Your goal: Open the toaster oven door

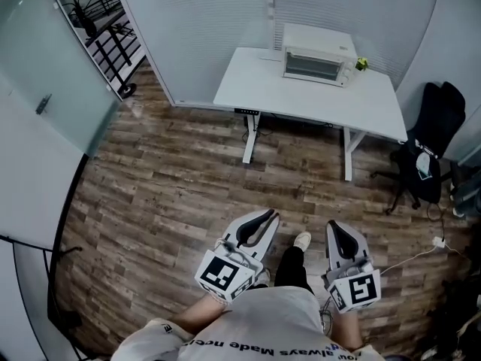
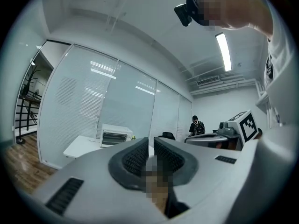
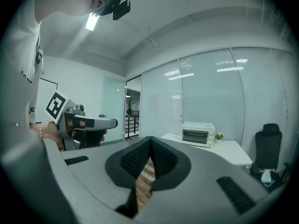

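Fingers (image 2: 135, 157) of the left gripper (image 2: 150, 143) stand a narrow slit apart, empty; those of the right gripper (image 3: 150, 139) meet at the tips, also empty. Both grippers hang over a wood-plank floor (image 1: 173, 179). Well apart from them, across that floor, the oven (image 1: 317, 60) sits with its door shut at the back of a white worktop (image 1: 376, 104), against a glass wall (image 1: 203, 21) with blinds. A black chair (image 1: 432, 138) stands to the worktop's right.

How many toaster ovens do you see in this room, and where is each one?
1. The toaster oven stands at the back of the white table, right of its middle, a small green thing beside it. Nothing seems to hide another.
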Motion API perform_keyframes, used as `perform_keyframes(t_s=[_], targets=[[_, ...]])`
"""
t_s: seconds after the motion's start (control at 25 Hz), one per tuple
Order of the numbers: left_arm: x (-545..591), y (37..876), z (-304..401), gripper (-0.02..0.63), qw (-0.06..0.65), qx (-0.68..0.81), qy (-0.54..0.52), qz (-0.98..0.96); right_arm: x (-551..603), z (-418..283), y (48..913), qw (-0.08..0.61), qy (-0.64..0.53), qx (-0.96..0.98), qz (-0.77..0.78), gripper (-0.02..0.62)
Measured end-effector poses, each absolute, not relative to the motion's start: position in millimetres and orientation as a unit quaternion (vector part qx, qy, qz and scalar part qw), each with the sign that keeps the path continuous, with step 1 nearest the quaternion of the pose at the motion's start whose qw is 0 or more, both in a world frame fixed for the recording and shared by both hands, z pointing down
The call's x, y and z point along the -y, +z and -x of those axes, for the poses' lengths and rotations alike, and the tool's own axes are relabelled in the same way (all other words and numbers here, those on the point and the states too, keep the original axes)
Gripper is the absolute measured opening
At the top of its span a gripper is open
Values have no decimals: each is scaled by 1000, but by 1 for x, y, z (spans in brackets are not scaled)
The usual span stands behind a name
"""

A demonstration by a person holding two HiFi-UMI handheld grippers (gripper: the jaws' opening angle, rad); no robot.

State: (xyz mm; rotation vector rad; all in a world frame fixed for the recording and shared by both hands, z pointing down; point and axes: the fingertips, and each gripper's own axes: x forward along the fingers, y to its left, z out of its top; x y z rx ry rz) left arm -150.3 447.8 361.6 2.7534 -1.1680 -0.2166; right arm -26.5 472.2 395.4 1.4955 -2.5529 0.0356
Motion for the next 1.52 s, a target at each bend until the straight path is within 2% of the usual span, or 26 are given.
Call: perform_keyframes(t_s=[0.48, 1.04, 1.52], targets=[[-347, 353, 114, 51, 65, 388, -58, -917, -370, -6, 387, 78, 12, 860, -504, 8], [-207, 341, 36, 51, 69, 400, -56, -912, -231, -88, 381, 79, 21, 865, -495, 8], [-138, 350, -19, 51, 69, 414, -40, -907, -164, -151, 383, 76, 21, 868, -491, 8]])
